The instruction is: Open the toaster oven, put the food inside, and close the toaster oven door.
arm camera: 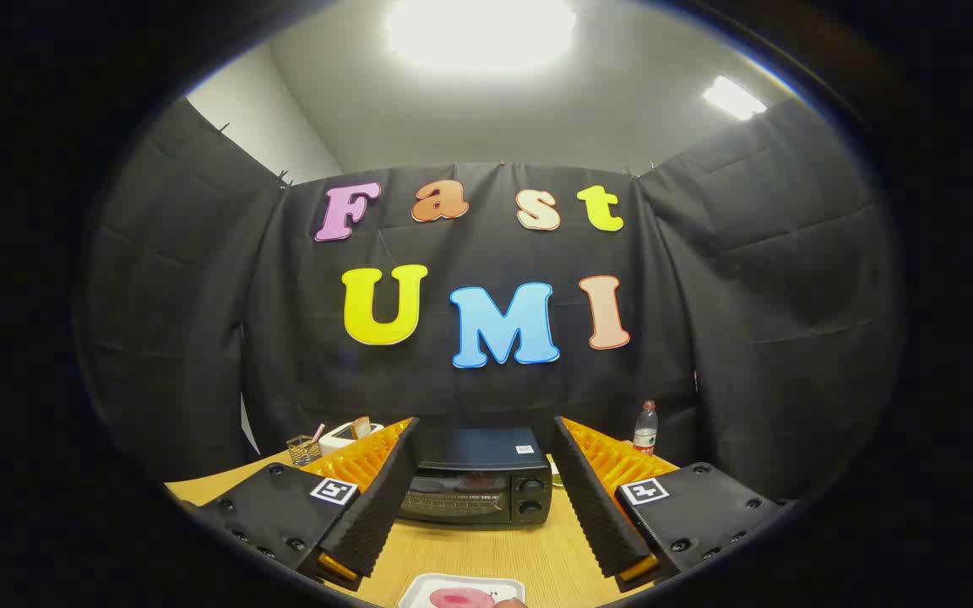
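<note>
So we're at the very start here: the oven sits on the table straight ahead, framed in the gap between the gripper's 2 fingers but well beyond their tips, and its door looks shut. The gripper is spread wide with nothing in it. The food, a pink slab on a white tray, is low and close to us, between the finger bases. Step 1 as we read it is getting that door open, so we'd go in level and centred, aim for the top edge of the door where the handle should be (it's too dark to make out clearly), then pull out and down along the hinge arc instead of yanking straight back. We'd also keep clear of the 2 knobs on the right side, and mind the tray while moving forward
</note>
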`<control>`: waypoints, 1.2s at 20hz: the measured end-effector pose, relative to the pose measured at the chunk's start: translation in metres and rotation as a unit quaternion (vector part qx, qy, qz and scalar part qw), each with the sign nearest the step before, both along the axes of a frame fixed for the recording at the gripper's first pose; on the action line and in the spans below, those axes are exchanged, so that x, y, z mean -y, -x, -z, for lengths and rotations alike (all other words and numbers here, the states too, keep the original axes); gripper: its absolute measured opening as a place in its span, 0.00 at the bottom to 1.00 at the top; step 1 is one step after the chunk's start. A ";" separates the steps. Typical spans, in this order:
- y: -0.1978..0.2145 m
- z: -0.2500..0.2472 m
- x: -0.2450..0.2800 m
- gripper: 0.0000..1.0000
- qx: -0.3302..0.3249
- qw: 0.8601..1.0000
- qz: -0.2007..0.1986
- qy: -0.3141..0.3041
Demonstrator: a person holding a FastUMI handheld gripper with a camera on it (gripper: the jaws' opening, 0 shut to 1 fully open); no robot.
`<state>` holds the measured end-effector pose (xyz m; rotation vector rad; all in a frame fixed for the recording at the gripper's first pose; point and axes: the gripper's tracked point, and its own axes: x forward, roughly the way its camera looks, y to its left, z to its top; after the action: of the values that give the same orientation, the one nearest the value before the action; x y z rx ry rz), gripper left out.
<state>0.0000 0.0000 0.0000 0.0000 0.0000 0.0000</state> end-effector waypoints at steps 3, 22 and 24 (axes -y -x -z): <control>0.001 0.004 -0.003 0.97 -0.005 1.000 -0.003 -0.003; -0.043 0.020 -0.019 0.97 -0.024 1.000 -0.010 -0.005; -0.059 0.025 -0.028 0.97 -0.028 0.999 -0.016 -0.008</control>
<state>0.0586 0.0280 -0.0253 0.0168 0.0551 0.0326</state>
